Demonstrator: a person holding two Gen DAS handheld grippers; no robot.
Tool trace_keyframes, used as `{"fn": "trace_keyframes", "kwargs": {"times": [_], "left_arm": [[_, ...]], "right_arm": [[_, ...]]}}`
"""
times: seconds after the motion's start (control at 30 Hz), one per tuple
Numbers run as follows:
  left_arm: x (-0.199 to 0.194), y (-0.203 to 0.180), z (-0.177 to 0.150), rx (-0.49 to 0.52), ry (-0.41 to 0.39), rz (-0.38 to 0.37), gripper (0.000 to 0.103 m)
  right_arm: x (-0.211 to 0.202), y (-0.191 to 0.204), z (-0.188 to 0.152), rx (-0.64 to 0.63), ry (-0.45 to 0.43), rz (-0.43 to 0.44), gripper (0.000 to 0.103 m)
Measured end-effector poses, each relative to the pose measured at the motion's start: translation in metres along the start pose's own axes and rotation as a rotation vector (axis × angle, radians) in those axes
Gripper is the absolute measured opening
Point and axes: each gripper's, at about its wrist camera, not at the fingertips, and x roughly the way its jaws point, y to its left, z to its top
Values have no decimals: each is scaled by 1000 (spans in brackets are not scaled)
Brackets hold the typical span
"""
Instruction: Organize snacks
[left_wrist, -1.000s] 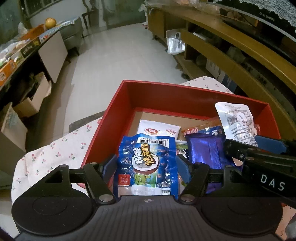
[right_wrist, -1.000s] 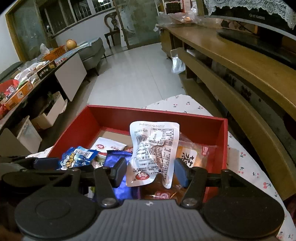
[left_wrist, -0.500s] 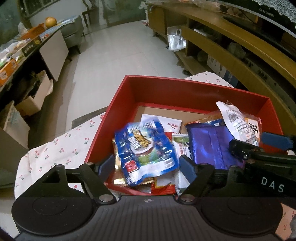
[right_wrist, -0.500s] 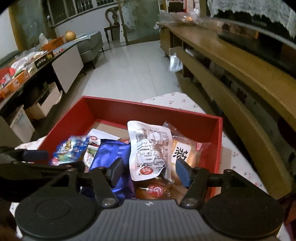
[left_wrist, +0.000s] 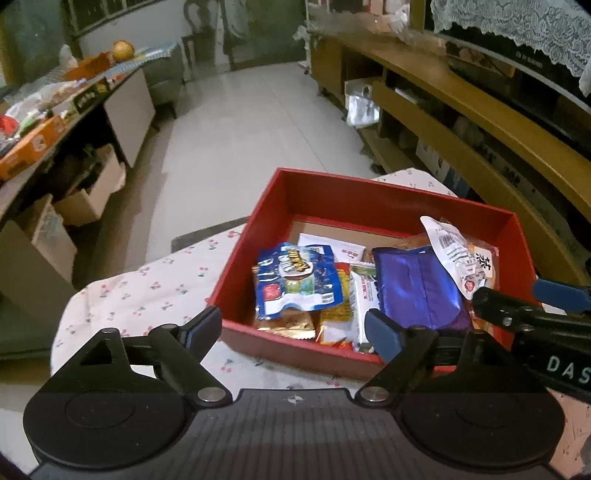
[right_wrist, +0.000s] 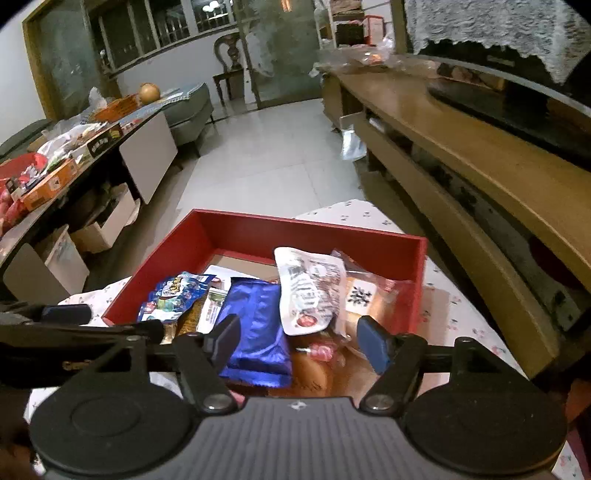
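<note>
Here, red box (left_wrist: 325, 195) holds crinkled snack packets (left_wrist: 297, 282).

Black grippers, blue fingers (left_wrist: 382, 334) (silver screws)

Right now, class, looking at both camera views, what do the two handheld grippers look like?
Both are black. The left gripper and the right gripper each have two angular arms with silver pivot screws, blue fingertip pads, round discs either side and a ribbed grey body. White letters "DAS" mark the right one's side in the left view.

Cherry-print tablecloth (left_wrist: 155, 295), tiled floor (left_wrist: 251, 122), wooden shelving (right_wrist: 461, 155), cardboard boxes (left_wrist: 88, 195)
</note>
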Motion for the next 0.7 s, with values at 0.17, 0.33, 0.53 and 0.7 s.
{"fn": "trace_keyframes", "kwargs": {"times": [0.17, 0.33, 0.53, 0.7], "left_arm": [[-22, 2, -13, 3, -50, 54, 103], [-45, 4, -28, 17, -92, 88, 103], [-58, 15, -47, -66, -57, 27, 103], [-68, 19, -65, -80, -49, 35, 103]], "right_arm": [[-18, -4, -10, 39, -2, 18, 79], [-39, -1, -23, 44, -18, 37, 80], [-55, 0, -45, 60, 2, 39, 81], [-64, 4, -65, 40, 28, 36, 82]]}}
